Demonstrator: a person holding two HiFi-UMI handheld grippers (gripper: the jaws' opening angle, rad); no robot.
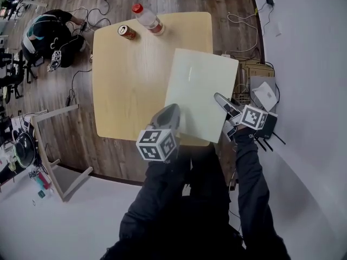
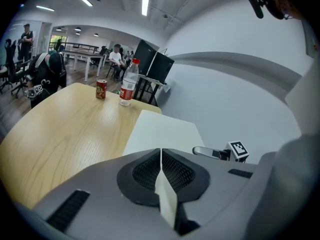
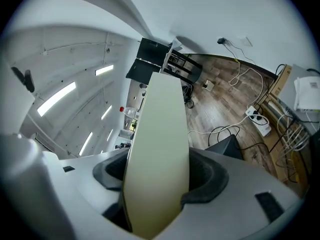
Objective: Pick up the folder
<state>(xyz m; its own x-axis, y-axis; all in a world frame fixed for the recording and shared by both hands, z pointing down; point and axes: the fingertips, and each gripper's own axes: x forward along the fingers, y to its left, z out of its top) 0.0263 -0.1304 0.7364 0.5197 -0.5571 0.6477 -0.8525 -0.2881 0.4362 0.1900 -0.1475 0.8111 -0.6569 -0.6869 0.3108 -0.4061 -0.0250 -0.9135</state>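
Note:
A pale cream folder point(image 1: 200, 91) lies on the right part of the light wooden table point(image 1: 127, 85) and overhangs its right edge. My left gripper point(image 1: 173, 111) is at the folder's near edge; in the left gripper view its jaws point(image 2: 161, 156) stand together with a thin slip of the folder point(image 2: 165, 131) pinched between the pads. My right gripper point(image 1: 223, 112) is at the folder's right edge, beyond the table. In the right gripper view the folder point(image 3: 160, 129) runs between the jaws point(image 3: 159, 184), which stand apart on either side of it.
A red can point(image 1: 127, 32) and a red-capped clear bottle point(image 1: 148, 18) stand at the table's far edge. Cables, a power strip and a white box point(image 1: 264, 95) lie on the floor to the right. A person point(image 1: 46, 34) crouches at the far left.

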